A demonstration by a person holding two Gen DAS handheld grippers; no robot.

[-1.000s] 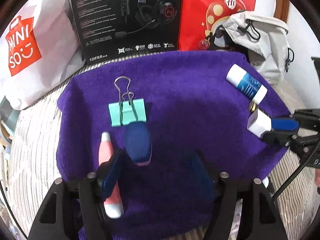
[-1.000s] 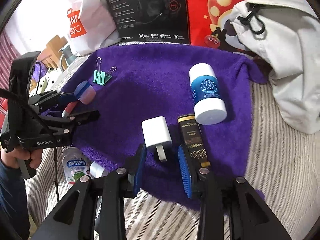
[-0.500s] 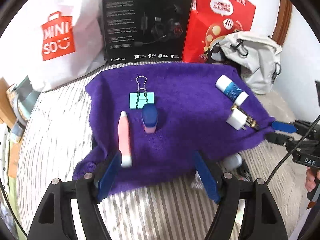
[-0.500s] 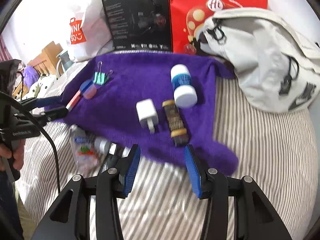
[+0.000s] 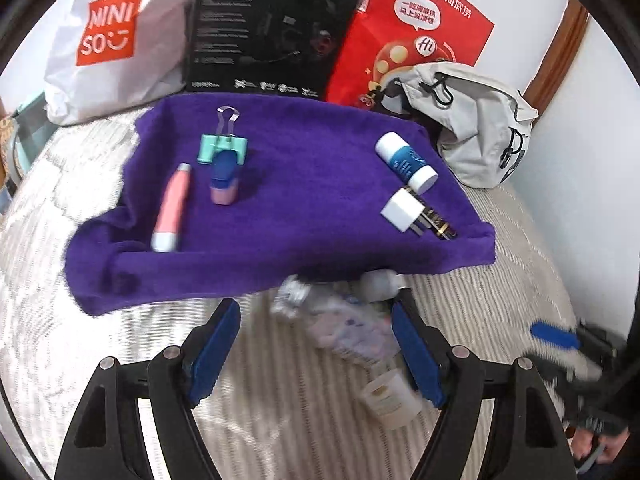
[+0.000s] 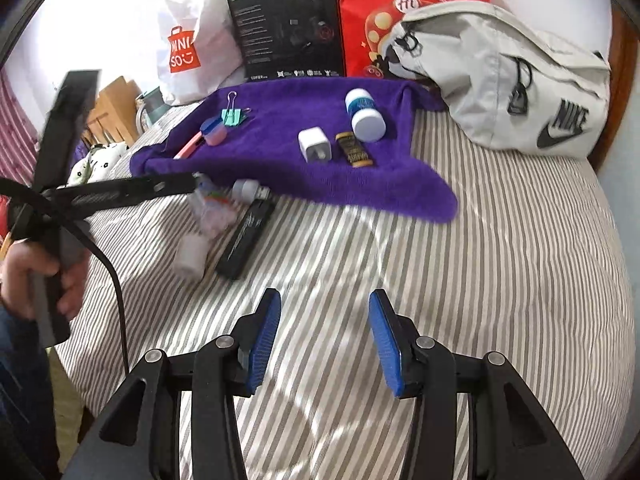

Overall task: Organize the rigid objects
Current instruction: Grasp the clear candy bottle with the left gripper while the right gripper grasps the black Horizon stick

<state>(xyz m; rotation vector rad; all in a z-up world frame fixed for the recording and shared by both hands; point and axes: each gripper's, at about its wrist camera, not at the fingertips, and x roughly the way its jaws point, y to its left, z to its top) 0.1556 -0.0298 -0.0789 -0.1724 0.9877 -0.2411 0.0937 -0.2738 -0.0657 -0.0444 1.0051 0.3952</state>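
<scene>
Striped bed [image 6: 500,240], purple towel [image 6: 280,168]; both grippers apparently empty.

- The striped bedcover [image 6: 500,260] in front of the right gripper [image 6: 324,336] lies bare up to the purple towel [image 6: 360,184]; its jaws stand wide apart with nothing between them.
- Ahead of the left gripper [image 5: 316,344], a clear bottle [image 5: 344,320], a small white cap [image 5: 392,400] and a black case [image 6: 246,236] crowd the towel's near edge.
- The towel's middle is bare between the pink pen [image 5: 172,208], blue-and-pink eraser [image 5: 224,178] and binder clip [image 5: 222,146] at left and the white charger [image 5: 400,210], dark gold-lettered tube [image 6: 354,150] and white-and-blue bottle [image 5: 406,162] at right.
- A Miniso bag [image 5: 112,40], black headset box [image 5: 272,28], red bag [image 5: 408,32] and grey Nike bag [image 6: 520,76] wall off the far side.
</scene>
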